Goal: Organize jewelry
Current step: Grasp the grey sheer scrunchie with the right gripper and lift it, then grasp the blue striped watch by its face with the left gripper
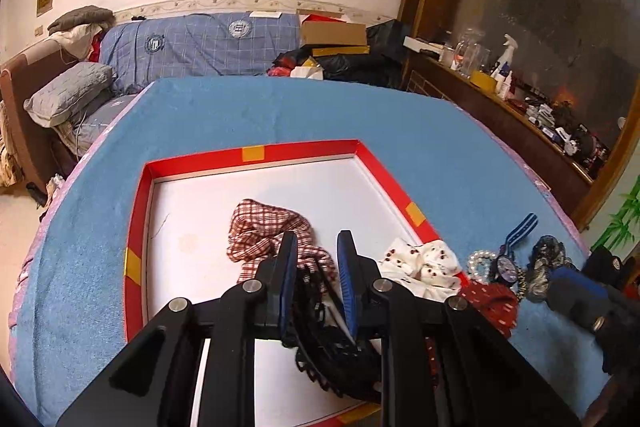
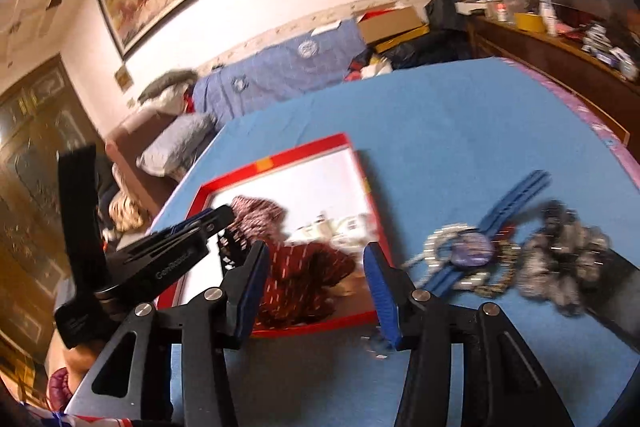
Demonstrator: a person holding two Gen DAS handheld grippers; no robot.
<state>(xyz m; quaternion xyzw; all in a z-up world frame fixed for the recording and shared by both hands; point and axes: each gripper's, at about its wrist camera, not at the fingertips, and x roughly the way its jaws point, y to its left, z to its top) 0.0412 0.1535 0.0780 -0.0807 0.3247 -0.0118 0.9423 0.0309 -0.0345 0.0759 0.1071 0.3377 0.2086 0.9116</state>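
A red-rimmed tray (image 1: 256,153) with a white floor lies on the blue table. In it lie a red-checked scrunchie (image 1: 264,227) and a white patterned one (image 1: 424,263). My left gripper (image 1: 318,247) hangs over the tray, its jaws partly apart around a black lace scrunchie (image 1: 328,339). A dark red scrunchie (image 1: 494,301) lies over the tray's right rim. Right of the tray lie a pearl bracelet (image 1: 478,261), a blue-strapped watch (image 2: 472,247) and a grey scrunchie (image 2: 560,255). My right gripper (image 2: 316,259) is open and empty above the dark red scrunchie (image 2: 304,279).
The blue cloth (image 1: 280,111) covers a round table. A sofa with pillows (image 1: 68,91) stands behind on the left. A wooden sideboard (image 1: 520,115) with bottles and clutter runs along the right. The right wrist view is motion-blurred.
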